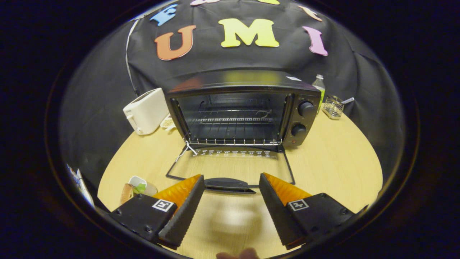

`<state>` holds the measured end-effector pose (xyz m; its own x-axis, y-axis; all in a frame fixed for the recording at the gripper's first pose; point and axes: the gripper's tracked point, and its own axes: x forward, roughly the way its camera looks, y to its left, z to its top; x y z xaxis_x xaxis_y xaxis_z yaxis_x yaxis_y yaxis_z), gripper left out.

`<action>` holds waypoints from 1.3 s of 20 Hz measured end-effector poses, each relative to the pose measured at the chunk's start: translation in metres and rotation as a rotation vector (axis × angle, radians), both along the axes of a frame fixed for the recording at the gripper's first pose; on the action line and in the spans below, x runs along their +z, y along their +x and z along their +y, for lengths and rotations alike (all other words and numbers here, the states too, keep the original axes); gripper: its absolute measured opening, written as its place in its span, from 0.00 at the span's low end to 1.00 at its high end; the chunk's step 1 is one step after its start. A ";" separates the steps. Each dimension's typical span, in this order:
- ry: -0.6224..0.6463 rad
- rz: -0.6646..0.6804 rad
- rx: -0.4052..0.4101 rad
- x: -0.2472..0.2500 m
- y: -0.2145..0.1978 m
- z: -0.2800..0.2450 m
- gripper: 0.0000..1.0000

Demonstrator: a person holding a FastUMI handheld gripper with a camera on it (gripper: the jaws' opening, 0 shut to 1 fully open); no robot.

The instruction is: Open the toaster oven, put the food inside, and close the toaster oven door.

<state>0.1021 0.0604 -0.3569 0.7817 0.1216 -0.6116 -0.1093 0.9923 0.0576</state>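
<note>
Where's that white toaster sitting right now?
In the gripper view the white toaster stands on the wooden table, just left of the open toaster oven, well beyond the open gripper.

A white toaster [145, 110] stands on the wooden table [334, 162], well to one side, with a pale round thing [167, 123], too small to make out, just beside it. On the opposite side, by the black cloth wall [230, 59], a clear bottle [319, 88] stands just behind a small wire holder [333, 106] with a utensil handle [348, 100] sticking out of it.
</note>
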 end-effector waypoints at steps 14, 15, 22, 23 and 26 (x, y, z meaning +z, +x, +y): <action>0.225 0.158 0.221 0.083 -0.082 0.000 1.00; 0.252 0.187 0.225 0.080 -0.085 0.006 1.00; 0.460 0.395 0.281 0.045 -0.100 0.084 1.00; 0.495 0.434 0.286 0.038 -0.102 0.097 1.00; 0.588 0.546 0.297 0.021 -0.105 0.132 1.00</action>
